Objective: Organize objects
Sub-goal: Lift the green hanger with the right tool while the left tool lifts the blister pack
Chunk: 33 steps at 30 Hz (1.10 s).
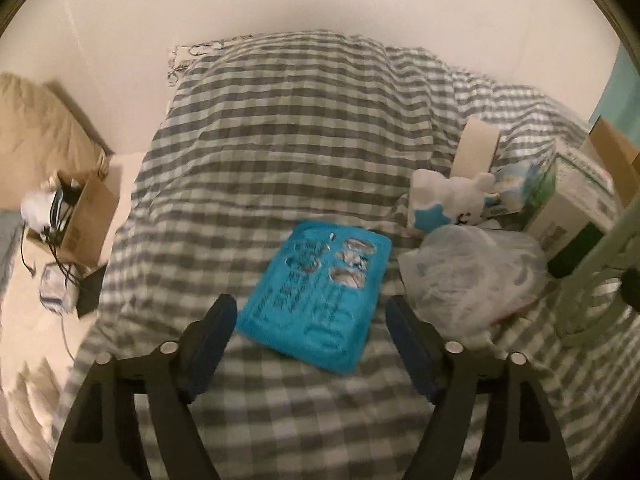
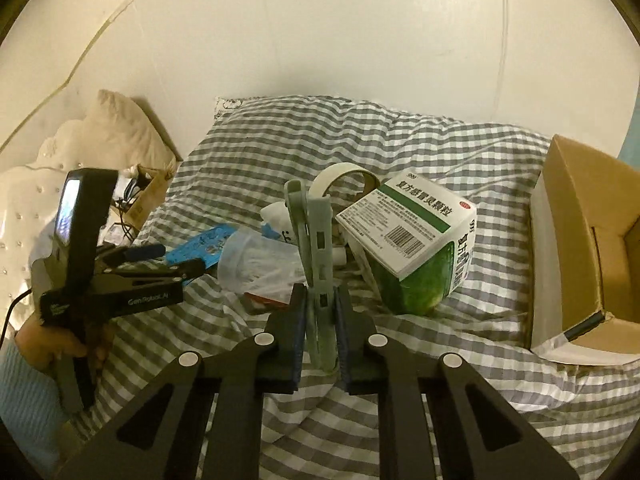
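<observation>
The right gripper has its jaws closed on a pale grey-green plastic hanger-like frame, which stands nearly upright between the blue pads and rises above the bedding; the same frame shows at the right edge of the left wrist view. The left gripper hovers with its jaws spread wide and nothing between them, just above the near edge of a flat bright blue plastic packet that lies on the grey-and-white checked duvet. From the right wrist view that left gripper appears at the left, held in a hand with a light blue sleeve. Just right of the blue packet sits a crumpled clear plastic bag, and behind it a small white plush toy with a blue star. A white-and-green medicine box with Chinese print and a barcode lies tilted on the duvet (the text is legible only in part), and a roll of pale tape stands on edge behind it. An open brown cardboard box rests at the right, well apart from the clamped frame. Another small cardboard box holding cables sits off the duvet at the left, near a beige pillow against the wall.
</observation>
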Available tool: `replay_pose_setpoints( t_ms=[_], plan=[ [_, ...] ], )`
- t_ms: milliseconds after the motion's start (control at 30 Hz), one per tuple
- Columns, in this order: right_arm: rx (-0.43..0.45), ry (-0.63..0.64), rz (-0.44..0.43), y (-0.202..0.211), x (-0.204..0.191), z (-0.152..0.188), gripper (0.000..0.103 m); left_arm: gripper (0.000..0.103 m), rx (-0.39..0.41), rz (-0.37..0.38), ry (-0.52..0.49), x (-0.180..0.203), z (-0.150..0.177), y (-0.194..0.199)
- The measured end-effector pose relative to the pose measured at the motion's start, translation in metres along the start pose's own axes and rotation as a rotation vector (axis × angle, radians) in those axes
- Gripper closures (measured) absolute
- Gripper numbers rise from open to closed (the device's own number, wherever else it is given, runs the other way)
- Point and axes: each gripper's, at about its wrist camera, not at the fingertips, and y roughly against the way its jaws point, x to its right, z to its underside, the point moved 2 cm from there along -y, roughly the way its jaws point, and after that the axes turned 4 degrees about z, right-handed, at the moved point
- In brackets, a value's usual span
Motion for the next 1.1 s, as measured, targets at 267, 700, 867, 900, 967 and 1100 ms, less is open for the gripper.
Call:
replay_pose_setpoints(
  t_ms=[267,700,867,900,967,1100],
  plan=[
    [0.001,-0.024,-0.016,0.001,0.014,0.007,0.090,0.024,-0.102,0.071,0.046,-0.010,-0.007,-0.040],
    [0.040,-0.029,0.003,0.024,0.012,-0.003,0.090,0.095,0.008,0.097,0.013,-0.001,0.005,0.018],
    [0.084,-0.026,0.017,0.059,0.014,-0.007,0.090,0.096,0.066,0.122,0.008,0.004,0.001,0.056],
    [0.096,-0.022,0.025,0.068,0.014,-0.008,0.090,0.096,0.083,0.138,0.002,0.008,0.000,0.068],
    [0.113,-0.017,0.031,0.084,0.015,-0.009,0.090,0.096,0.106,0.142,-0.019,0.017,-0.002,0.086],
    [0.163,-0.021,0.055,0.120,0.021,-0.015,0.090,0.096,0.158,0.160,-0.091,0.047,-0.008,0.130]
  ],
)
